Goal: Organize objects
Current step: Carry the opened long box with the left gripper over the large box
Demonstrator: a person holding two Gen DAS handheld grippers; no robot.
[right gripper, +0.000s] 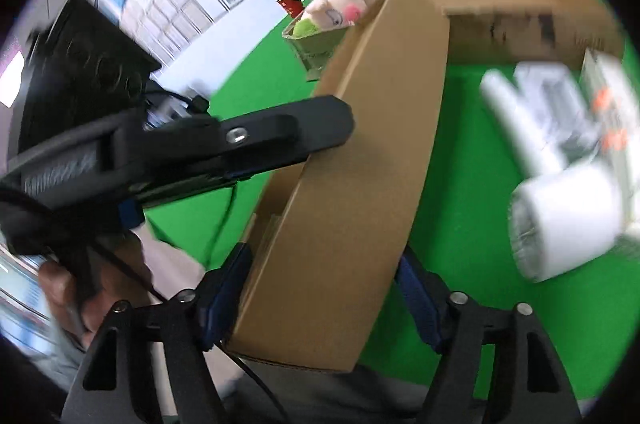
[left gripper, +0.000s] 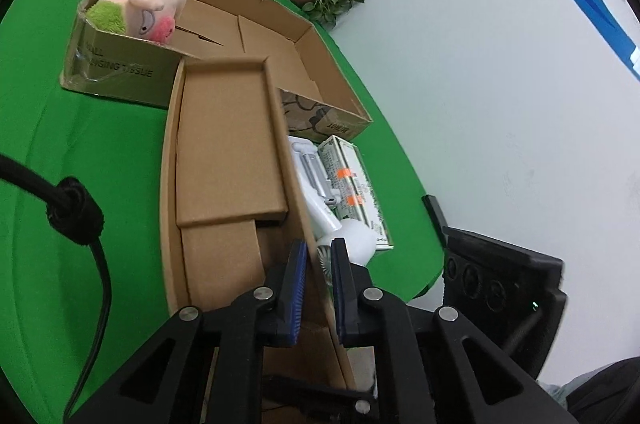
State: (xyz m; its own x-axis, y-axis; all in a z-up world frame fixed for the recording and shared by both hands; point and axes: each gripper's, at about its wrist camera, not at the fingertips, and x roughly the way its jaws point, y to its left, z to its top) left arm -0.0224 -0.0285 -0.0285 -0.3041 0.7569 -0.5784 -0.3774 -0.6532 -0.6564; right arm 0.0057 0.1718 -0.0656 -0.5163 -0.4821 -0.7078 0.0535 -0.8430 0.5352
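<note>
Now the left gripper [left gripper: 319, 284] is pinching the long cardboard box's [left gripper: 228, 160] thin side wall, jaws nearly closed. Meanwhile the right gripper [right gripper: 320, 300] is straddling that box's [right gripper: 360, 160] near end, jaws wide, blue pads [right gripper: 224, 296] pressing both smooth brown faces above the green surface [right gripper: 460, 184].

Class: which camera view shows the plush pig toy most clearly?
The left wrist view: the plush pig is sharp there, lying in the corner of the large cardboard box. The right wrist view shows it small, blurred, partly hidden behind the held box.
</note>
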